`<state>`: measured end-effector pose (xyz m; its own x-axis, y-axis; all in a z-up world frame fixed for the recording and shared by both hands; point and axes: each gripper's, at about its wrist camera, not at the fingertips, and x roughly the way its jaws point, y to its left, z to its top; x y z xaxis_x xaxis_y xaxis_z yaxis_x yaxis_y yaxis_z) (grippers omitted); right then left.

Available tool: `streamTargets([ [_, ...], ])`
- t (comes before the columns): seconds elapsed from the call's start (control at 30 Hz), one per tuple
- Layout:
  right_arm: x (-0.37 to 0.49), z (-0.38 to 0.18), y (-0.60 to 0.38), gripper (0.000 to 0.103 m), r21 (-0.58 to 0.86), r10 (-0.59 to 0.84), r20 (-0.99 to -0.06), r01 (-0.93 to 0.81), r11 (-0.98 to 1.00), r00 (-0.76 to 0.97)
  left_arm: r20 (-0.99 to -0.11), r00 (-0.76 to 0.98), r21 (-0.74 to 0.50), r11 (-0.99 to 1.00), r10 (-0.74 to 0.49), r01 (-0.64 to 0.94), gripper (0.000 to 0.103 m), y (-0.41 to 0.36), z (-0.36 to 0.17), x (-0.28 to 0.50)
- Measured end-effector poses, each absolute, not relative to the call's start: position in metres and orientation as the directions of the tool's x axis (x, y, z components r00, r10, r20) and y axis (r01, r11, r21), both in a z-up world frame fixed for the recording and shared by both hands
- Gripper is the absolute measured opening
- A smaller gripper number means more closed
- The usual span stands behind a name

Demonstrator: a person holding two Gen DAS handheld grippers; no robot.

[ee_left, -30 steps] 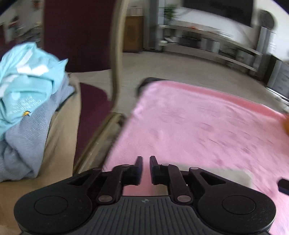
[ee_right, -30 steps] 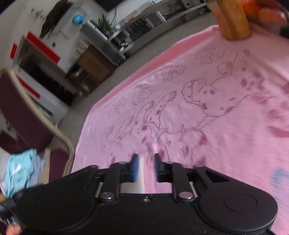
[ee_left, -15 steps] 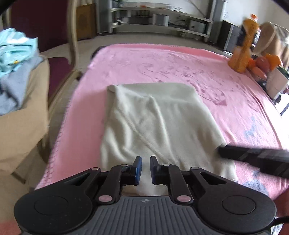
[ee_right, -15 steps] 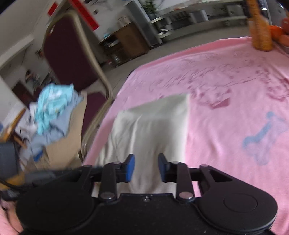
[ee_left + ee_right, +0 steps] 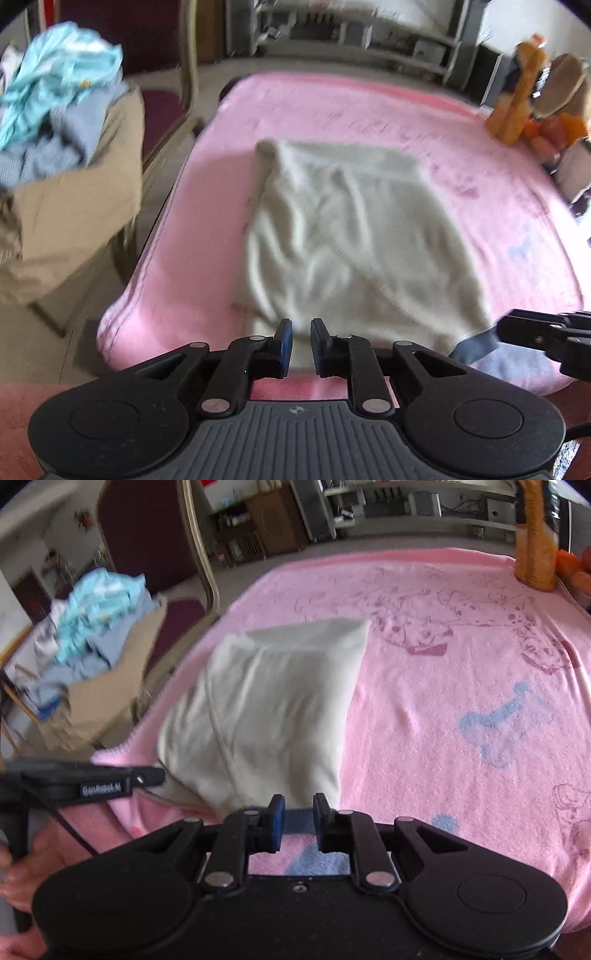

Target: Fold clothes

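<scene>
Fingers of both our grippers, left (image 5: 298,341) and right (image 5: 298,816), stand slightly parted, holding nothing. We see the cream garment (image 5: 343,236) folded into a rectangle on the pink blanket (image 5: 461,686); more clothes (image 5: 55,107) sit heaped in a box beside it, seemingly unfolded.

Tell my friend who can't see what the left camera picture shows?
A cream cloth lies folded on a pink blanket, just beyond the open left gripper. A box of clothes sits left, and the right gripper pokes in at right.
</scene>
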<state>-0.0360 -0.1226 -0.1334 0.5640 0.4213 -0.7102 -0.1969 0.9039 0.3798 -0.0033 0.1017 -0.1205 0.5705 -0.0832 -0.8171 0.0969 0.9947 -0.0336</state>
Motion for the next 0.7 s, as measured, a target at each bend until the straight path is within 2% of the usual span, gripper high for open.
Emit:
streamTargets([
  [0.17, -0.031, -0.141, -0.117, 0.016, 0.486, 0.534, -0.625, -0.251, 0.837, 0.57, -0.823, 0.562, 0.018, 0.986, -0.081, 0.168, 0.018, 0.08, -0.129, -0.001],
  [0.4, -0.031, -0.14, -0.128, 0.015, 0.485, 0.52, -0.641, -0.226, 0.845, 0.564, -0.831, 0.551, 0.087, 0.96, -0.077, 0.265, 0.017, 0.051, -0.14, 0.002],
  [0.5, -0.032, -0.136, -0.136, 0.016, 0.489, 0.512, -0.647, -0.208, 0.847, 0.565, -0.833, 0.547, 0.067, 0.967, -0.082, 0.247, 0.019, 0.063, -0.13, -0.008],
  [0.53, -0.032, -0.135, -0.138, 0.02, 0.49, 0.51, -0.649, -0.202, 0.848, 0.565, -0.822, 0.563, 0.044, 0.975, -0.088, 0.217, 0.019, 0.072, -0.124, -0.008],
  [0.57, -0.033, -0.134, -0.141, 0.029, 0.492, 0.507, -0.651, -0.195, 0.849, 0.565, -0.81, 0.579, 0.02, 0.982, -0.093, 0.186, 0.019, 0.081, -0.119, -0.008],
  [0.63, -0.033, -0.131, -0.146, 0.038, 0.494, 0.502, -0.654, -0.183, 0.85, 0.566, -0.788, 0.61, -0.019, 0.993, -0.086, 0.116, 0.019, 0.099, -0.108, -0.002],
  [0.67, -0.034, -0.13, -0.149, 0.04, 0.495, 0.499, -0.656, -0.177, 0.851, 0.566, -0.779, 0.622, -0.039, 0.996, -0.079, 0.079, 0.024, 0.108, -0.103, 0.003],
  [0.7, -0.034, -0.128, -0.152, 0.042, 0.496, 0.497, -0.658, -0.171, 0.851, 0.566, -0.778, 0.623, -0.059, 0.997, -0.075, 0.046, 0.038, 0.116, -0.1, 0.009],
])
